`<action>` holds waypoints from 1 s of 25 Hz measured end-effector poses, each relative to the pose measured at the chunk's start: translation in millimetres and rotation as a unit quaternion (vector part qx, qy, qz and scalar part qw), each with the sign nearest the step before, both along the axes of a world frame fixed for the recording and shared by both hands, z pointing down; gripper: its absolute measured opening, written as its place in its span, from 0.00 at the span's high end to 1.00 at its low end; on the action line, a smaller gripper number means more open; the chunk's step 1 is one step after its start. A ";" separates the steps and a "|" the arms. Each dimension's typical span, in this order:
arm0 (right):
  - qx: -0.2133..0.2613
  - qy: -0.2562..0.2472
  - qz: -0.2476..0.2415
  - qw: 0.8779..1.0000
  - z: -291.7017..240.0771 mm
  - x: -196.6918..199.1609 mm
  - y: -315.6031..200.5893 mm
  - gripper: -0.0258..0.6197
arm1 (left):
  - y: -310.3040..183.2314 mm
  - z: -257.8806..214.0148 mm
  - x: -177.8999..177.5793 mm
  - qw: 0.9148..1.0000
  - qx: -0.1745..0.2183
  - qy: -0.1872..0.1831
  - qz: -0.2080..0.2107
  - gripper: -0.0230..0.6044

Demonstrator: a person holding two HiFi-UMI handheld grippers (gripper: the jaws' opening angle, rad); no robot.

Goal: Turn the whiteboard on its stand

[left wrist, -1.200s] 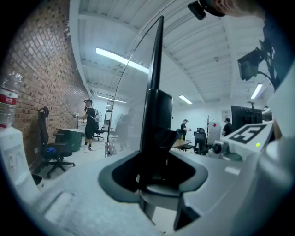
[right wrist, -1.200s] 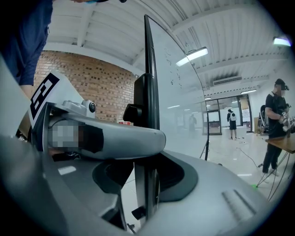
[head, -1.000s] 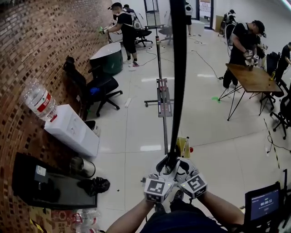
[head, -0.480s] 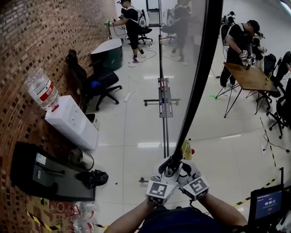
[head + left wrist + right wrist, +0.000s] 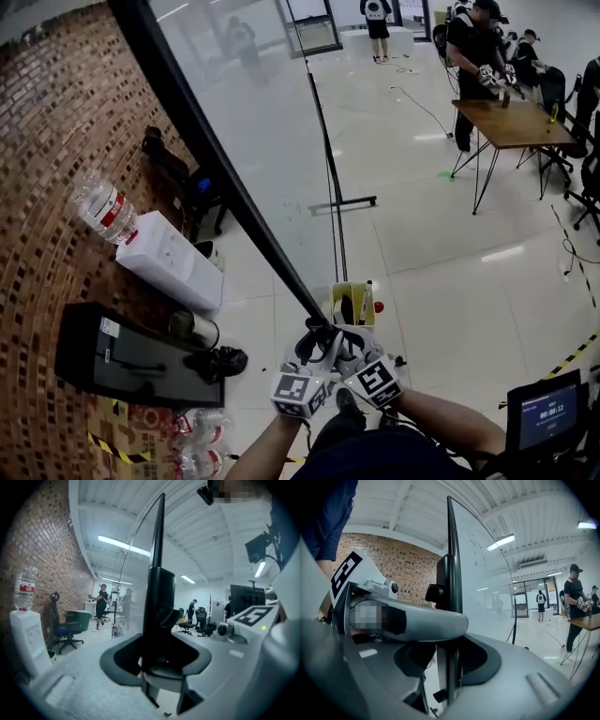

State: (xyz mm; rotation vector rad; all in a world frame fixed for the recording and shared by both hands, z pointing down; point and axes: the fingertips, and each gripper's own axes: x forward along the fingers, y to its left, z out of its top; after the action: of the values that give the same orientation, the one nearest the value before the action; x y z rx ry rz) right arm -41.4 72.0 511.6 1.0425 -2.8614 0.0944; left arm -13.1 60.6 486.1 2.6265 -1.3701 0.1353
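The whiteboard [image 5: 281, 112] is a large glossy panel with a black frame edge [image 5: 216, 173] that slants from the upper left down to my hands. Both grippers meet at its lower end. My left gripper [image 5: 314, 342] is shut on the black frame [image 5: 157, 606], which runs up between its jaws. Just to the right, my right gripper [image 5: 345, 345] is shut on the same frame [image 5: 450, 602]. The stand's post and foot [image 5: 342, 202] show on the floor beyond the panel. In the right gripper view the white face [image 5: 487, 573] stretches away to the right.
A water dispenser [image 5: 173, 262] with a bottle [image 5: 103, 211] stands by the brick wall on the left, a black cabinet [image 5: 131, 361] below it. A yellow container [image 5: 352, 302] sits on the floor near my hands. People work at a wooden table [image 5: 520, 122] far right. A small screen [image 5: 544, 422] shows bottom right.
The whiteboard has swung from nearly edge-on and upright to slanting toward the upper left, with its face now in view. Both grippers have stayed closed on its frame.
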 end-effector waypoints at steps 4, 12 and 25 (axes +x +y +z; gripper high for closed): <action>-0.004 -0.012 0.001 1.000 -0.6 2.5 22.3 0.72 | 18.1 8.0 -6.8 1.000 0.011 -0.014 -0.014 0.66; 0.004 -0.018 0.004 1.000 3.2 10.2 63.5 0.72 | 63.5 -4.3 7.4 1.000 0.002 0.017 0.009 0.66; -0.008 0.008 0.047 0.999 -8.4 21.9 124.7 0.72 | 127.5 -8.5 19.3 0.996 0.015 0.056 0.062 0.65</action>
State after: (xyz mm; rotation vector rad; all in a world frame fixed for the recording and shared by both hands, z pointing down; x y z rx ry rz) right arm -19.5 196.8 503.2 1.1687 -2.7935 0.1154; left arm 6.2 188.1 477.7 2.6978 -1.1824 -0.0161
